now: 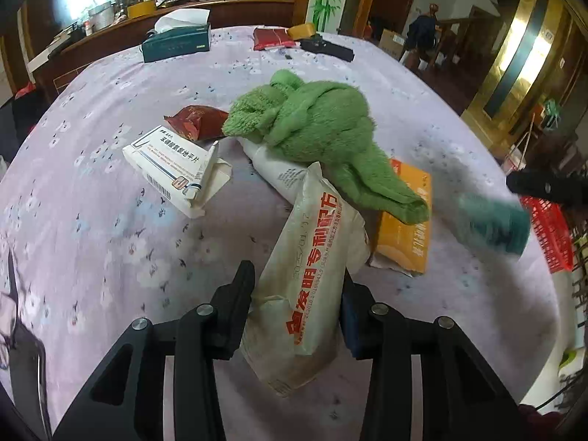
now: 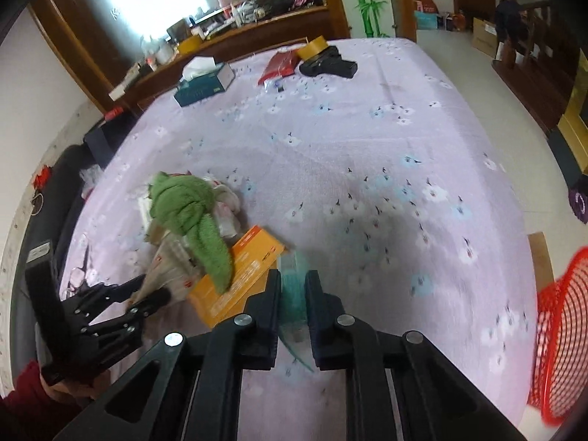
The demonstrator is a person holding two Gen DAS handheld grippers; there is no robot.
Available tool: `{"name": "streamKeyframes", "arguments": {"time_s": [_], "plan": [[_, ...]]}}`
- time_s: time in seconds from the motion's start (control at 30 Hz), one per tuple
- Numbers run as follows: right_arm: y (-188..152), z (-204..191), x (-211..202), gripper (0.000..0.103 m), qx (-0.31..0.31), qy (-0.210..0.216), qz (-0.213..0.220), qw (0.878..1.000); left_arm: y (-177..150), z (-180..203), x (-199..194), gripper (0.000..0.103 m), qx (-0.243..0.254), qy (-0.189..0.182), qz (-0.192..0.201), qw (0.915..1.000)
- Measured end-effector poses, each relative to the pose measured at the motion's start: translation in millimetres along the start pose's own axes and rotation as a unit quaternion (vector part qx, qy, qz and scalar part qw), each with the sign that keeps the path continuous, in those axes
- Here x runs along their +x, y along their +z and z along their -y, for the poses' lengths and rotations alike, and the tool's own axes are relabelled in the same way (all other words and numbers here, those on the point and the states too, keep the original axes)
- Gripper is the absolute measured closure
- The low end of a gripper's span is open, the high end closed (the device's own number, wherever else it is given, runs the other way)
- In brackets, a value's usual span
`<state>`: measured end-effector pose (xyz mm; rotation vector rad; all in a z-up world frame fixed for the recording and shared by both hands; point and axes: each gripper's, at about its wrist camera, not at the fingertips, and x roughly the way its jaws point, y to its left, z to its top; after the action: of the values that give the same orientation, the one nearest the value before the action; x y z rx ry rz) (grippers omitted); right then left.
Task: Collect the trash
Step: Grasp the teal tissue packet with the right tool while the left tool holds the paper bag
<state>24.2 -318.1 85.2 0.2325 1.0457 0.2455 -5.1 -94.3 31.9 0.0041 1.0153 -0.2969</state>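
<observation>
Trash sits in both my claws at the near edge of the bed. My right claw [image 2: 293,296] is clenched on a thin teal wrapper [image 2: 294,294], blurred, so I can't name it. My left claw [image 1: 297,286] grasps a long white packet [image 1: 312,257] with orange print, its far end tucked under the heap. I judge this the pick-up step; next, each piece should go to the red basket [image 2: 562,334] off the bed's right edge, which is cut off by the frame. Beyond lie an orange box [image 1: 404,235], a green towel [image 1: 312,125] draped over a white tube, a white carton [image 1: 172,165] and a red wrapper [image 1: 194,119]. At the far edge sit a tissue box [image 1: 176,42] and some dark items that I can't make out.
</observation>
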Motion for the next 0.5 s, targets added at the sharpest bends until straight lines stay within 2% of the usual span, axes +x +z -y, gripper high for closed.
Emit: {"name": "streamKeyframes", "arguments": {"time_s": [0.17, 0.33, 0.4, 0.43, 0.47, 0.5], "plan": [[-24.0, -6.2, -16.6, 0.092, 0.006, -0.001, 0.005, 1.0, -1.3, 17.7, -21.9, 0.062, 0.014, -0.009, 0.025, 0.9996], [-44.1, -0.9, -12.9, 0.092, 0.018, 0.004, -0.026, 1.0, -1.2, 30.1, -33.0, 0.062, 0.03, -0.018, 0.033, 0.9988], [-50.7, 0.9, -13.6, 0.077, 0.021, 0.007, -0.031, 0.999, -2.1, 31.8, -37.1, 0.062, 0.032, -0.02, 0.037, 0.9986], [-53.2, 1.4, -14.1, 0.057, 0.019, 0.006, -0.03, 0.999, -2.3, 32.6, -38.3, 0.062, 0.032, -0.021, 0.037, 0.9986], [-55.7, 2.1, -14.0, 0.044, 0.017, 0.001, -0.028, 0.999, -2.2, 32.7, -39.7, 0.062, 0.032, -0.023, 0.038, 0.9985], [-57.7, 2.5, -13.3, 0.042, 0.013, -0.003, -0.025, 1.0, -2.8, 32.3, -40.7, 0.062, 0.032, -0.022, 0.039, 0.9985]]}}
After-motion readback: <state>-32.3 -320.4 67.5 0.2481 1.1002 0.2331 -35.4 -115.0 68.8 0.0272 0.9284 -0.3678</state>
